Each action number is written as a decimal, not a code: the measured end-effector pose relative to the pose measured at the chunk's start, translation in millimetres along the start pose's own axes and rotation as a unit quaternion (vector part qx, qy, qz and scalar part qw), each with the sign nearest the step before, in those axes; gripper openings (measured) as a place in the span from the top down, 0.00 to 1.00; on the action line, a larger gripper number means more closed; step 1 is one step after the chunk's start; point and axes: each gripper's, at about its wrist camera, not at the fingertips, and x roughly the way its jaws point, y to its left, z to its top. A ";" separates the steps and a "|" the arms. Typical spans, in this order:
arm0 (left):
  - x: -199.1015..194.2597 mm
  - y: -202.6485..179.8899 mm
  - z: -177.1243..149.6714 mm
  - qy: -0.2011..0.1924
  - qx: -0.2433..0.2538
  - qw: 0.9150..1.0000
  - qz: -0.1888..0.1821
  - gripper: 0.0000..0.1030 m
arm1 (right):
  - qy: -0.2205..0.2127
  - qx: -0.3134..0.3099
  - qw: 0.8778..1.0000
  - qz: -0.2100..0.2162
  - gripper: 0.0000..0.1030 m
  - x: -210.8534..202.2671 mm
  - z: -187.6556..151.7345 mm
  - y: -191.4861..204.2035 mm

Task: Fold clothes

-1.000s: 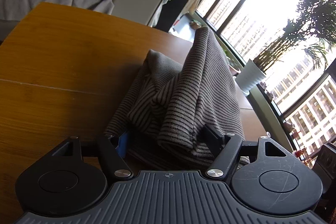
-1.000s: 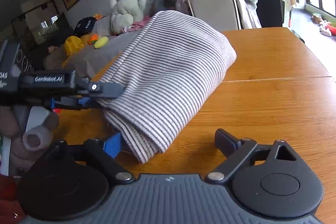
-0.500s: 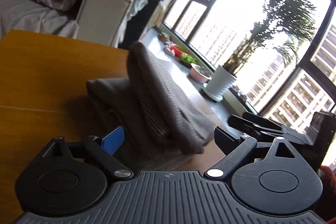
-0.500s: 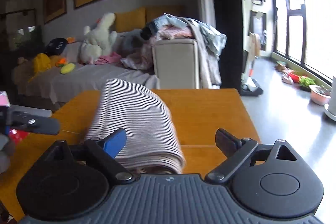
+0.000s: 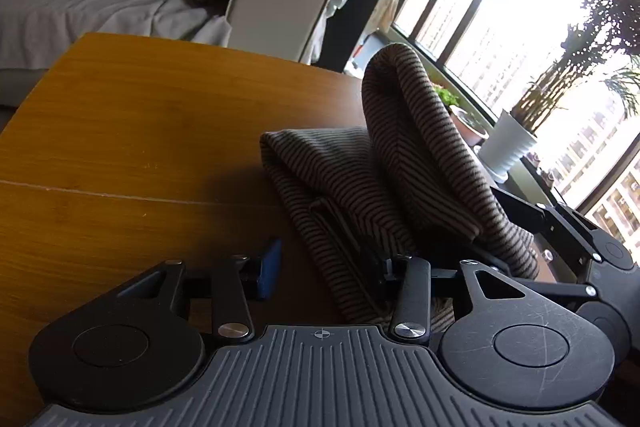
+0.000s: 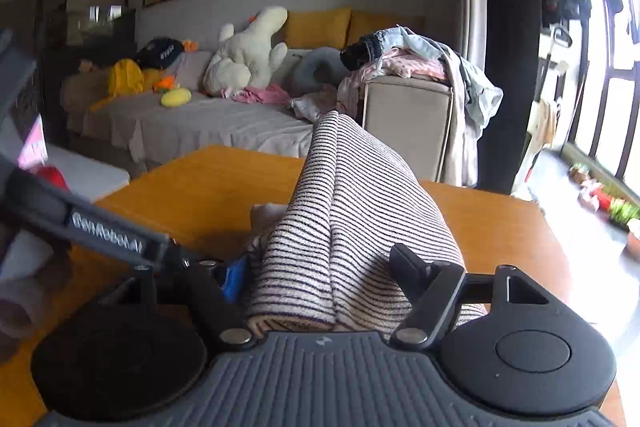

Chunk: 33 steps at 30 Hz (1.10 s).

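A striped beige-and-dark garment (image 5: 384,179) lies folded on the wooden table (image 5: 140,131), with one fold raised in a hump. My left gripper (image 5: 324,267) is open; the garment's near edge lies between its fingers, against the right one. In the right wrist view the same garment (image 6: 352,211) rises between the fingers of my right gripper (image 6: 320,267), whose jaws stand apart around the thick fold. The right gripper's body (image 5: 568,239) shows at the right of the left wrist view, and the left gripper's arm (image 6: 100,231) at the left of the right wrist view.
Behind the table stand a beige armchair piled with clothes (image 6: 408,131) and a grey-covered sofa with plush toys (image 6: 248,55). A window wall with a potted plant (image 5: 532,131) runs along the right. The table's right edge (image 6: 560,235) drops to the floor.
Both grippers have come back in to the garment's near edge. The fold now stands between the right gripper's fingers, and the hump has risen again.
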 end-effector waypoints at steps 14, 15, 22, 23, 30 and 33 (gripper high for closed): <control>2.0 -0.1 -7.9 0.012 -0.005 1.000 -0.018 0.55 | -0.003 -0.061 0.997 -0.047 0.38 15.0 -7.9 7.2; 2.3 0.6 -8.5 0.014 -0.008 0.999 -0.030 0.55 | -0.003 -0.062 0.997 -0.046 0.46 14.5 -6.7 5.8; 13.1 4.1 -13.9 0.032 -0.028 0.994 -0.099 0.63 | -0.036 0.023 0.995 0.089 0.70 -31.1 46.4 -17.4; 14.3 3.9 -13.7 0.032 -0.028 0.994 -0.102 0.63 | -0.028 0.020 0.994 0.105 0.70 -30.3 49.3 -14.3; 10.1 11.3 -14.0 0.032 -0.030 0.995 -0.089 0.63 | 0.046 -0.038 0.993 0.102 0.68 5.2 17.4 9.8; -4.7 26.7 -6.2 0.014 -0.036 0.998 -0.057 0.58 | 0.034 -0.129 0.988 0.074 0.61 0.2 6.1 38.5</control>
